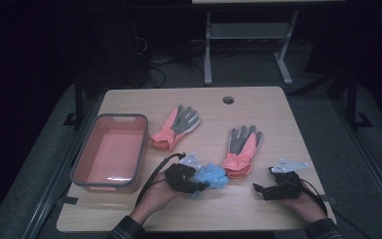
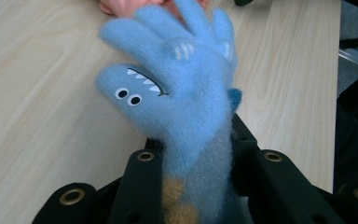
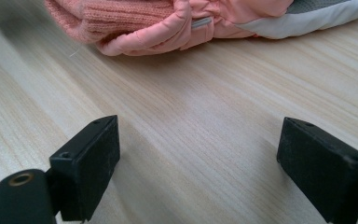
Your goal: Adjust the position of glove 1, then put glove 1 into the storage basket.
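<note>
High view: the left gripper [image 1: 195, 180] has its jaws clamped on the cuff of a fuzzy blue glove [image 1: 213, 175], holding it near the front of the table [image 1: 258, 99], just left of a pink glove [image 1: 242, 149] whose cuff it seems to touch. The right gripper [image 1: 259, 188] rests at the near right with jaws spread wide and nothing between them. A second pink glove [image 1: 175, 127] lies farther back, beside the pink bin [image 1: 110, 152] on the left.
</note>
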`<state>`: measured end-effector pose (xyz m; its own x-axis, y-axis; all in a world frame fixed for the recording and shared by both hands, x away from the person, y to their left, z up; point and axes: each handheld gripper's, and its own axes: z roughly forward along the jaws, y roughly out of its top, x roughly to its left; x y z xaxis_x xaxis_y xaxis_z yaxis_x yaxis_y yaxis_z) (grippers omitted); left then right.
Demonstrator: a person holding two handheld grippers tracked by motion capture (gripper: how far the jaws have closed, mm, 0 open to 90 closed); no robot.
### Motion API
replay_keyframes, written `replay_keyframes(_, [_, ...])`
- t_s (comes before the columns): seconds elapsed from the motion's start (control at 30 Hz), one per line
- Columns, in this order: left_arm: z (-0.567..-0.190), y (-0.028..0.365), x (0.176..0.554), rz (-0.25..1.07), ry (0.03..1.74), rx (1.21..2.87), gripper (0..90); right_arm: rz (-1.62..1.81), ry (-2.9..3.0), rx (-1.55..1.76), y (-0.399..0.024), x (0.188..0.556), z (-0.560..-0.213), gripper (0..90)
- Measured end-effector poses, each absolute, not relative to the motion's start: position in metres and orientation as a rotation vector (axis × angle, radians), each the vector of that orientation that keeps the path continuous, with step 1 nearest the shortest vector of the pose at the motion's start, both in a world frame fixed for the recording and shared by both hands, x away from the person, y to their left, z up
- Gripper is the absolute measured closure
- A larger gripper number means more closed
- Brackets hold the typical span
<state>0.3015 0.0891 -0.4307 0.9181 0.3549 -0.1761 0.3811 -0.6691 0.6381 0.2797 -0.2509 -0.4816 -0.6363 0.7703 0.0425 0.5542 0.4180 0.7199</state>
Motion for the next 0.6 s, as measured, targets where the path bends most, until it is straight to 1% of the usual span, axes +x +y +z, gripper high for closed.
replay_keyframes(0.4, [-0.408,0.115,0.307,-0.021,0.592,2.298,71.5,1.042,2.382,1.149,-0.251,0.280,-0.482,12.8])
replay_keyframes(0.5, [-0.400,0.125,0.308,-0.007,0.617,2.286,71.5,1.039,2.384,1.149,-0.250,0.281,-0.482,10.9])
replay_keyframes(0.6, [-0.393,0.132,0.312,0.001,0.634,2.274,71.5,1.035,2.387,1.146,-0.250,0.282,-0.482,10.8])
